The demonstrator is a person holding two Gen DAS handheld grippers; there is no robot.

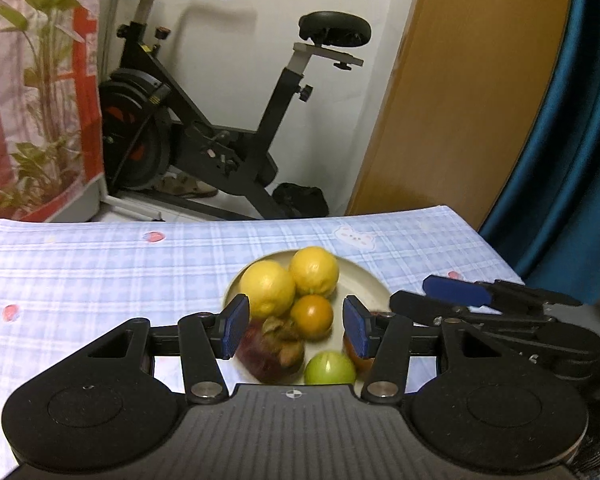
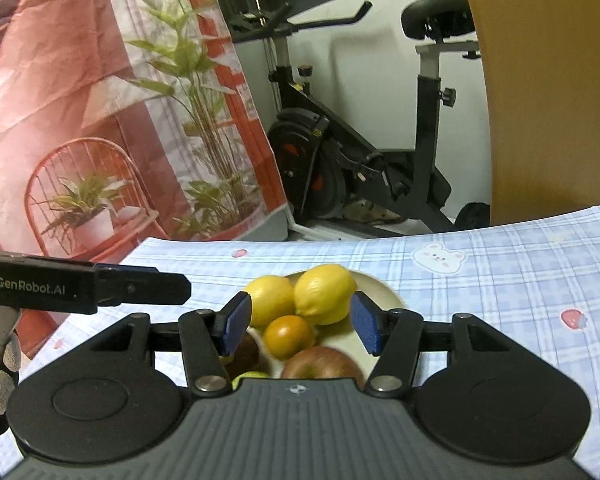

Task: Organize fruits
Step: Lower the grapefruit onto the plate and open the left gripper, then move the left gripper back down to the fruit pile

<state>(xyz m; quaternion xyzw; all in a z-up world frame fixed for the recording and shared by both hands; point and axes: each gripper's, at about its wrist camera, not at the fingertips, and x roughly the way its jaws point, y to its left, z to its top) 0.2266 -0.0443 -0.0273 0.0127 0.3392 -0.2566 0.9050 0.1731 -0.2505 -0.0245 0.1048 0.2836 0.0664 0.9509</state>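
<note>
Left tongs: I see my left tongs [image 1: 296, 330] spread, the blue pads apart with nothing pinched between them; they hang above the plate, not touching any fruit.
Right tongs: my right tongs [image 2: 300, 324] are likewise spread and empty, hovering over the same plate from the other side.
Plate: a pale round plate [image 1: 374, 286] sits on the surface [image 1: 100, 264], which wears a blue checked cloth, toward its far middle.
Lemons: two yellow lemons [image 1: 314, 270] lie side by side at the far edge of the plate, touching, just beyond the pad tips in both views.
Orange: a small orange fruit [image 1: 312, 316] rests in front of the lemons, framed between the left pads from my left camera.
Mangosteen: a dark purple fruit with a dry brown calyx, likely a mangosteen [image 1: 274, 350] though it is blurred, lies below the left pad of the left tongs.
Green fruit: a small green fruit [image 1: 329, 368] sits at the near rim, close under the left tongs.
Apple: a red apple [image 2: 322, 364] shows low between the right tongs' pads, near side of the plate.
Relation: the two tongs sit close beside each other, each visible at the edge of the other's view.
</note>
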